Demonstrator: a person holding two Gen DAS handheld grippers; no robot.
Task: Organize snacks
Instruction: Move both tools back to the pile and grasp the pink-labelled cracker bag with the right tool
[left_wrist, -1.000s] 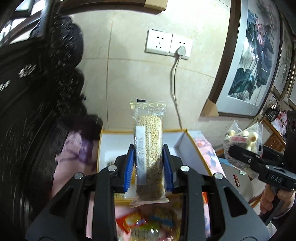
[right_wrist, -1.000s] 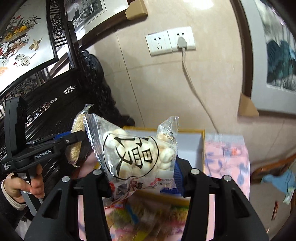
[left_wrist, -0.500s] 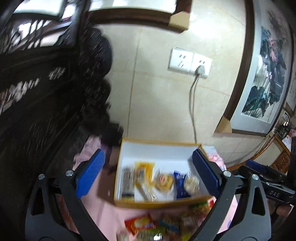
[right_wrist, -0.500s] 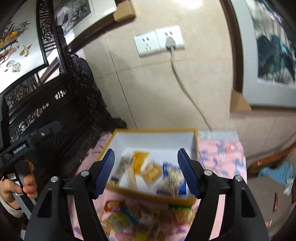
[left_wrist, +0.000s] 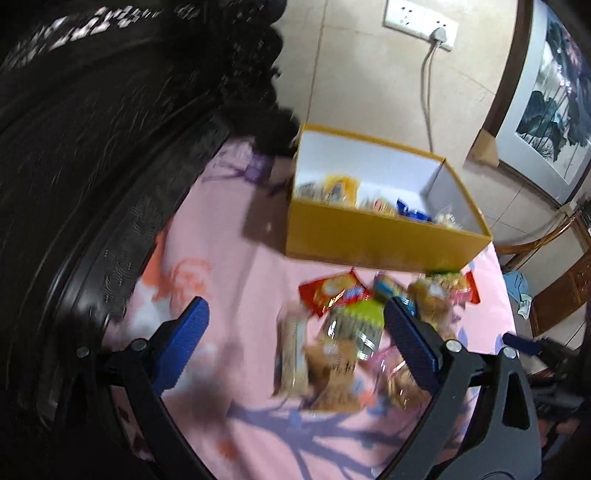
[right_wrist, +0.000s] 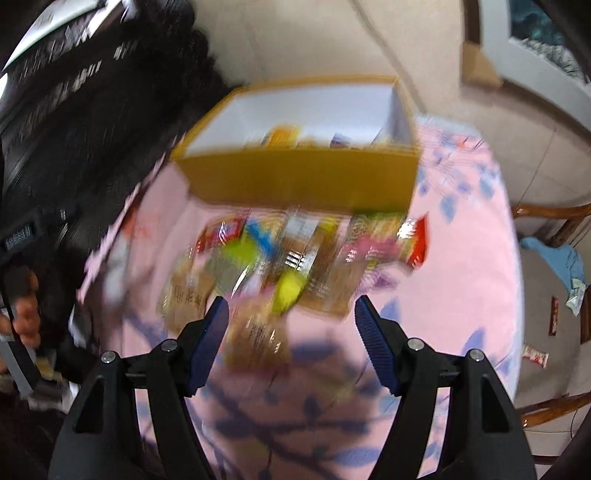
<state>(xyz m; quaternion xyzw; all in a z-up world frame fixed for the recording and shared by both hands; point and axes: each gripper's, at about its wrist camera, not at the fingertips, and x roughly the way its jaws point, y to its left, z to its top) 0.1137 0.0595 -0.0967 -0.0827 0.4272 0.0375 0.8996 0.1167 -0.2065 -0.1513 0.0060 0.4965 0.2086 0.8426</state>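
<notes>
While the left wrist view shows the left gripper (left_wrist: 293, 328) spread wide and empty above the snack pile (left_wrist: 354, 332) on the pink cloth (left_wrist: 221, 266), just in front of the yellow box (left_wrist: 369, 240) that already holds several packets, a good pick would likely single out one packet at the pile's edge. The blurred right wrist view shows the right gripper (right_wrist: 291, 321) likewise parted and holding nothing, angled down over the same pile, with the box beyond
</notes>
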